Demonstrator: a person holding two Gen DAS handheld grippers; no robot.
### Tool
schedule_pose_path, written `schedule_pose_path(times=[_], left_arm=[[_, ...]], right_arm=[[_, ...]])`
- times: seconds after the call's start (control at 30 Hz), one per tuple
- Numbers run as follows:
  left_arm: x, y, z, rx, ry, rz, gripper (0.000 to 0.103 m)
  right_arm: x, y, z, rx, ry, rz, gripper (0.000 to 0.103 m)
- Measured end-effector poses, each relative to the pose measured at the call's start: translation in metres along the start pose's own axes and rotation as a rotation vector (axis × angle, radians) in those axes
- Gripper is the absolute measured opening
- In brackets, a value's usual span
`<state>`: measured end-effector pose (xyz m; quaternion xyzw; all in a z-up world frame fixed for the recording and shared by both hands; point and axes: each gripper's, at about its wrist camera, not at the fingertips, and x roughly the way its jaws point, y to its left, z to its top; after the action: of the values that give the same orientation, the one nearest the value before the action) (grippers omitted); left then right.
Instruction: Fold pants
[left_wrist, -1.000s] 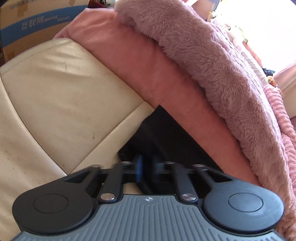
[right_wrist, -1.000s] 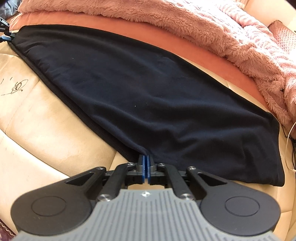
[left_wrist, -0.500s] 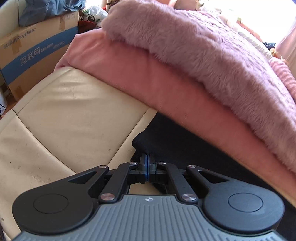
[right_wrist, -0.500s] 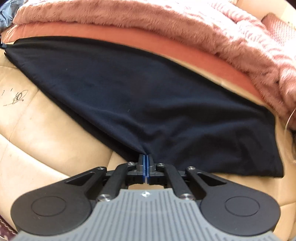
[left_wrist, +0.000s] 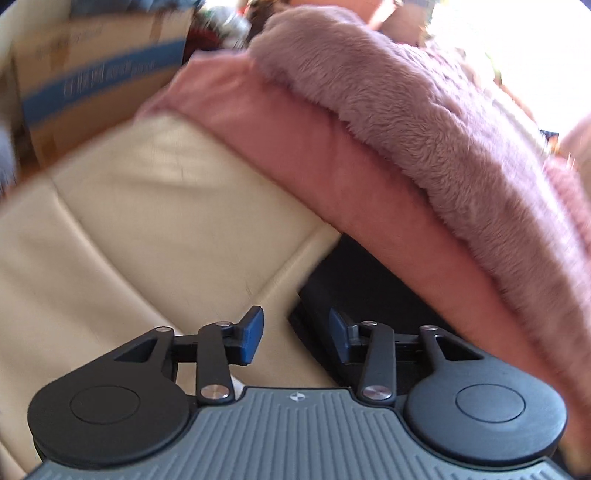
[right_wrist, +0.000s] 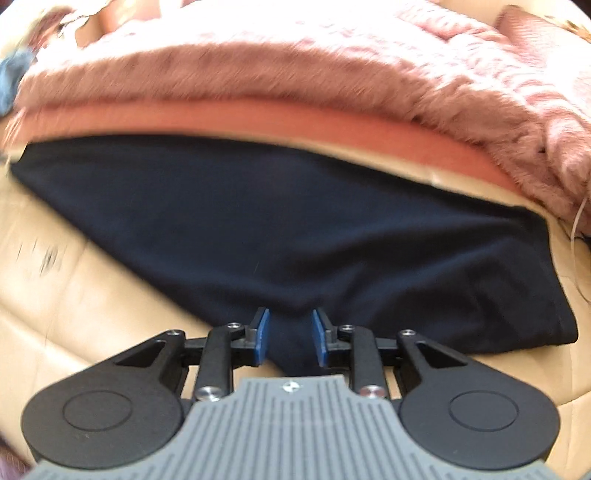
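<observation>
On the sofa (right_wrist: 74, 295) lie black pants (right_wrist: 277, 229), below a pink blanket (right_wrist: 295, 66); left gripper (left_wrist: 295, 336) and right gripper (right_wrist: 290, 334) gape, holding nothing.

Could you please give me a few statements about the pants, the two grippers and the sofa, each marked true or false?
1. The left gripper is open. True.
2. The right gripper is clamped shut on the pants. False: its fingers stand apart, with cloth between them.
3. The pants are black and lie on a cream sofa. True.
4. The fluffy pink blanket lies under the pants. False: it is piled behind them.
5. A cardboard box stands beyond the sofa. True.
</observation>
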<state>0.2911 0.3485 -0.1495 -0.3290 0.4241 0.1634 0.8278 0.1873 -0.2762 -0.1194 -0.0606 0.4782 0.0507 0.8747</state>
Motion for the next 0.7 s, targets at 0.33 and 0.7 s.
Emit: schedule_pose_path(times=[0.33,0.7], left_arm=[[0.016,-0.009,-0.024,-0.074,-0.103,-0.019,0.034],[0.0,-0.004,-0.028,-0.033,-0.138,0.123,0.002]], right_arm=[[0.044,-0.001,0.007,0.093,0.008,0.004,0.02],[0.045,-0.008,-0.021,0.159,0.07,0.052,0.02]])
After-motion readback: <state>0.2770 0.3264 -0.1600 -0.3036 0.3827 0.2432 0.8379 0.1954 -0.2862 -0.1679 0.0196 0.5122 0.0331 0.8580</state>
